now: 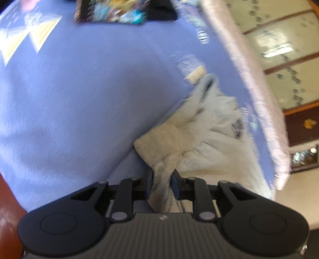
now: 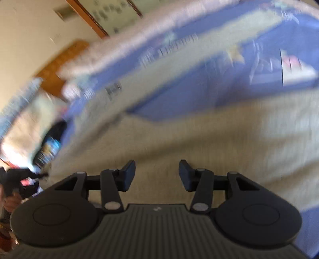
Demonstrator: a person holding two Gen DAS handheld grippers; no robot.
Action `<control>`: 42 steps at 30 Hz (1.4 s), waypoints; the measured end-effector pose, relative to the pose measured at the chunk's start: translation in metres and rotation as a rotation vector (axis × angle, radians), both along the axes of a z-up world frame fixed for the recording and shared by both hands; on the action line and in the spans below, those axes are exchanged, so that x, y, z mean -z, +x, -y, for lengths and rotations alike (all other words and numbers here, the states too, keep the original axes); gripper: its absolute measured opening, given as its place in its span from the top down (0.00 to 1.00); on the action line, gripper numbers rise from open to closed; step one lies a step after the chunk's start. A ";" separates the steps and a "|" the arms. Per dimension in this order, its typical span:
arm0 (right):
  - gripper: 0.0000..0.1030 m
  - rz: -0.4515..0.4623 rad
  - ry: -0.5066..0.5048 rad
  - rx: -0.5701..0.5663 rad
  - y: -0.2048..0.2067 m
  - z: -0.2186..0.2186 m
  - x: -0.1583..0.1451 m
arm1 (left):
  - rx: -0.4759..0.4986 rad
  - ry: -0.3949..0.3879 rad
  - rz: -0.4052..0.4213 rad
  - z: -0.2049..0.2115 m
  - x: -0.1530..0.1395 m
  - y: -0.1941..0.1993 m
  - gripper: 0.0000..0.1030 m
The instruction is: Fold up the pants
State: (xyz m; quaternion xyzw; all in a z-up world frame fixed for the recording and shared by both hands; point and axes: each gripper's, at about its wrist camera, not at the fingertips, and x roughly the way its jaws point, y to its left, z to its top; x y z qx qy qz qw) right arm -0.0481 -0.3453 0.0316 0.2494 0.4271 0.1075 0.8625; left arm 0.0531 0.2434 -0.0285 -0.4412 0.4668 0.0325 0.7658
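The left gripper [image 1: 161, 184] pinches a bunched cuff of the pale grey pants [image 1: 201, 139] on the blue bedspread [image 1: 79, 99]. The right gripper [image 2: 157, 174] hovers half open and empty over spread-out fabric; folding looks barely begun, most remains

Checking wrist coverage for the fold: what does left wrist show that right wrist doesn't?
Left wrist only: the left gripper shut on a bunched ribbed cuff of the pale grey fabric pants, beside the bed's edge.

Right wrist only: the right gripper open, nothing between its jaws, over a flat spread of the same pants; blurred.

Both: the periwinkle-blue patterned bedsheet, the pants, and a colourful printed dark item on the bed.
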 end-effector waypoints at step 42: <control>0.49 -0.005 -0.004 0.362 0.044 0.149 -0.032 | 0.675 0.893 0.205 0.213 -0.016 0.293 0.83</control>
